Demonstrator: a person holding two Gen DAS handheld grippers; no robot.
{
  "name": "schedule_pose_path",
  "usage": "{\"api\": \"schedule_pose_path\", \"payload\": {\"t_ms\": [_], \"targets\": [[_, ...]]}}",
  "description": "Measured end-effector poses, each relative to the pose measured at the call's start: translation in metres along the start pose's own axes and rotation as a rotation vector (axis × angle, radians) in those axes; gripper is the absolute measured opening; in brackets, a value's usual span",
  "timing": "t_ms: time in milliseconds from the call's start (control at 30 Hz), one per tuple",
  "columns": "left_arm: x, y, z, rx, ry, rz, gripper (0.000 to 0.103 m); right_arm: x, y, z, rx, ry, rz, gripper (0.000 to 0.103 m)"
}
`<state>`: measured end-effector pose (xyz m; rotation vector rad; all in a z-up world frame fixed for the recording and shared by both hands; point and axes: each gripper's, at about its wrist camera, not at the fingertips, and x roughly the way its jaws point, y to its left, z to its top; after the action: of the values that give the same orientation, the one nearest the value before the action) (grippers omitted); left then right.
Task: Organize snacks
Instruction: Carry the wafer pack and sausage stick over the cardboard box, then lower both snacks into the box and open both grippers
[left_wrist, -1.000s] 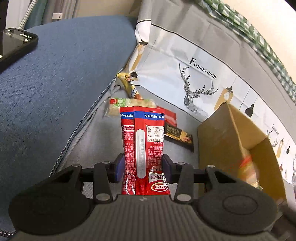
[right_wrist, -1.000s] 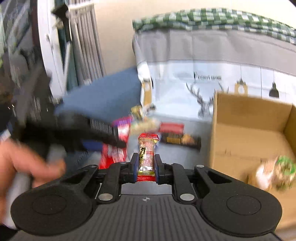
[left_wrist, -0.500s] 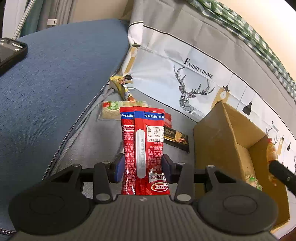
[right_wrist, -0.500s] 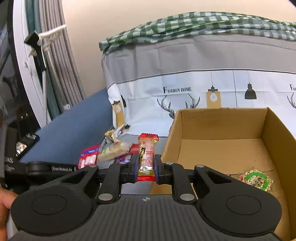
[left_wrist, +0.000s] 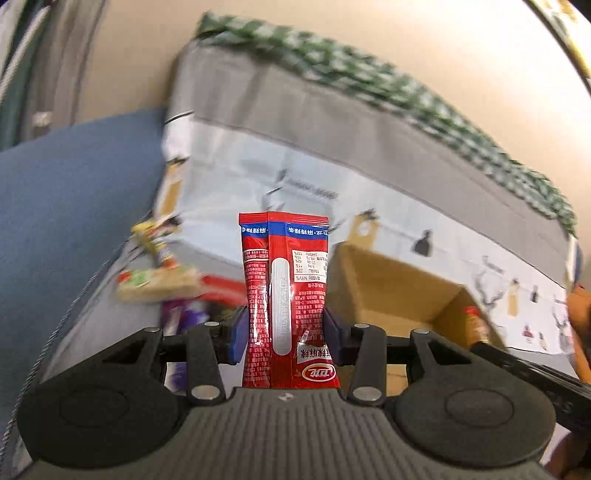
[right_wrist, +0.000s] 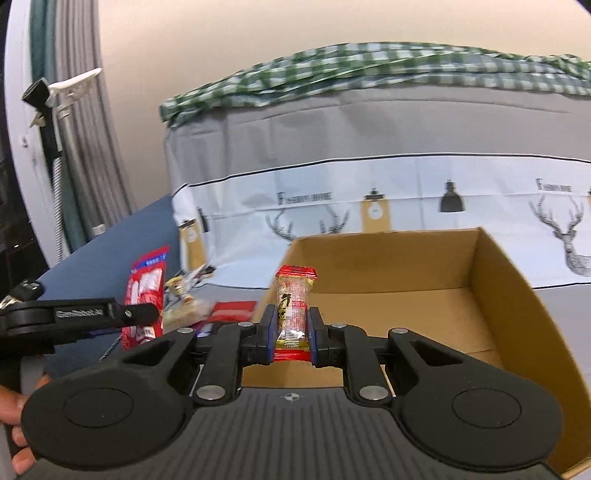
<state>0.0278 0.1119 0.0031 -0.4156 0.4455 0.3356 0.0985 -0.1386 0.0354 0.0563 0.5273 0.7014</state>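
Note:
My left gripper (left_wrist: 284, 332) is shut on a tall red and blue snack packet (left_wrist: 286, 295), held upright above the sofa seat, left of the open cardboard box (left_wrist: 399, 291). My right gripper (right_wrist: 291, 338) is shut on a small red-ended snack bar (right_wrist: 293, 302) and holds it over the near left part of the box (right_wrist: 498, 288). The left gripper and its red packet (right_wrist: 146, 291) show at the left of the right wrist view. Several loose snacks (left_wrist: 159, 284) lie on the seat left of the box.
A blue cushion (left_wrist: 62, 206) lies to the left. The sofa back carries a deer-print cover (right_wrist: 406, 199) with a green checked cloth (right_wrist: 369, 66) on top. A curtain and a white clip (right_wrist: 70, 88) stand at the far left.
Both grippers rose and tilted up. The right gripper moved further over the box with its bar. The left gripper lifted its packet, the view is now blurred.

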Motion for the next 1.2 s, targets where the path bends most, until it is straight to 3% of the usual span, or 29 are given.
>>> {"api": "schedule_pose_path", "payload": {"t_ms": [200, 400, 833, 1200], "targets": [[0.002, -0.036, -0.004, 0.057, -0.031, -0.139, 0.047, -0.003, -0.023, 0.003, 0.045, -0.014, -0.055, 0.017], [0.002, -0.068, -0.015, 0.117, -0.035, -0.232, 0.047, -0.006, -0.041, 0.003, 0.082, -0.019, -0.099, 0.017], [0.017, -0.098, -0.030, 0.154, 0.018, -0.306, 0.047, -0.012, -0.065, -0.002, 0.102, -0.014, -0.165, 0.017], [0.020, -0.099, -0.031, 0.152, 0.031, -0.309, 0.047, -0.012, -0.064, -0.002, 0.105, -0.015, -0.164, 0.017]]}}
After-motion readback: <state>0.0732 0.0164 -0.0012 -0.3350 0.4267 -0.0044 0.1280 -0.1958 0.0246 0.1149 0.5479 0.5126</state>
